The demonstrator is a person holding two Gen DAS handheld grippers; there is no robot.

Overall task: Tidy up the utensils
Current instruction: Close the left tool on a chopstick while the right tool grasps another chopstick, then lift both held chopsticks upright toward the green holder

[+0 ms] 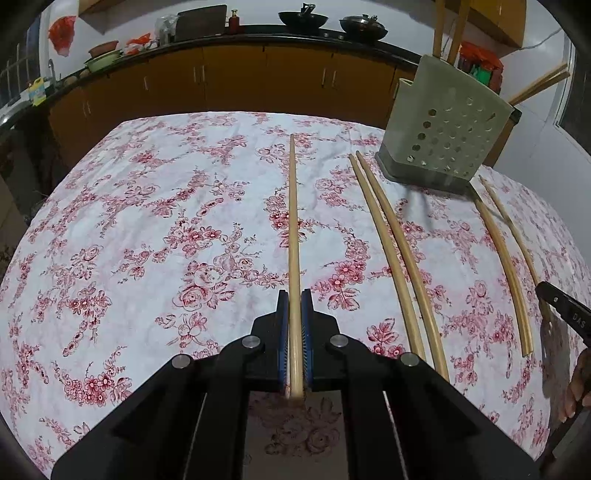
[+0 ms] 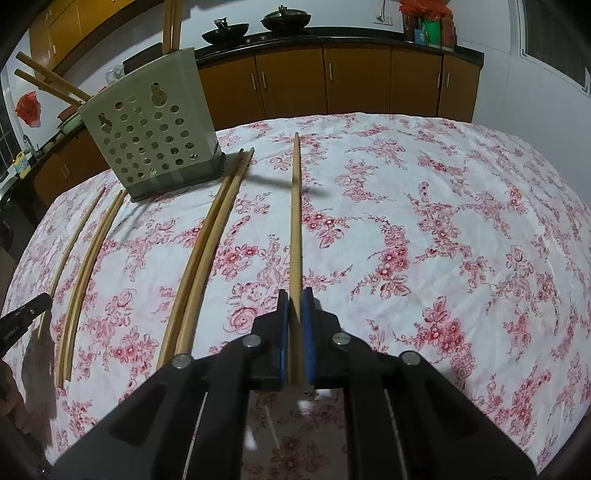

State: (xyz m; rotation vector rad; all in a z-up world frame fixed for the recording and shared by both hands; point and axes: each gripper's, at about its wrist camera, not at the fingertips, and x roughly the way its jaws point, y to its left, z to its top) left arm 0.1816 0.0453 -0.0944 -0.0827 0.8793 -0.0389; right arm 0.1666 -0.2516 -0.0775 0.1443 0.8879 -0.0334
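Note:
My left gripper (image 1: 294, 295) is shut on a long bamboo chopstick (image 1: 293, 221) that runs straight ahead over the floral tablecloth (image 1: 166, 221). My right gripper (image 2: 295, 293) is likewise shut on another chopstick (image 2: 295, 221). Between the two, a pair of chopsticks (image 1: 391, 251) (image 2: 199, 254) lies side by side on the cloth, and one more chopstick (image 1: 511, 280) (image 2: 88, 258) lies apart. A grey-green perforated utensil holder (image 1: 443, 133) (image 2: 155, 125) stands at the table's far side with several chopsticks sticking out of it. Each gripper shows at the other view's edge: right gripper (image 1: 561, 306), left gripper (image 2: 26, 317).
Behind the table runs a dark kitchen counter (image 1: 258, 33) with orange cabinets (image 2: 354, 81), two woks (image 2: 284, 18) and red bags. A hand (image 1: 576, 384) shows at the right edge. The cloth's far edge drops off just behind the holder.

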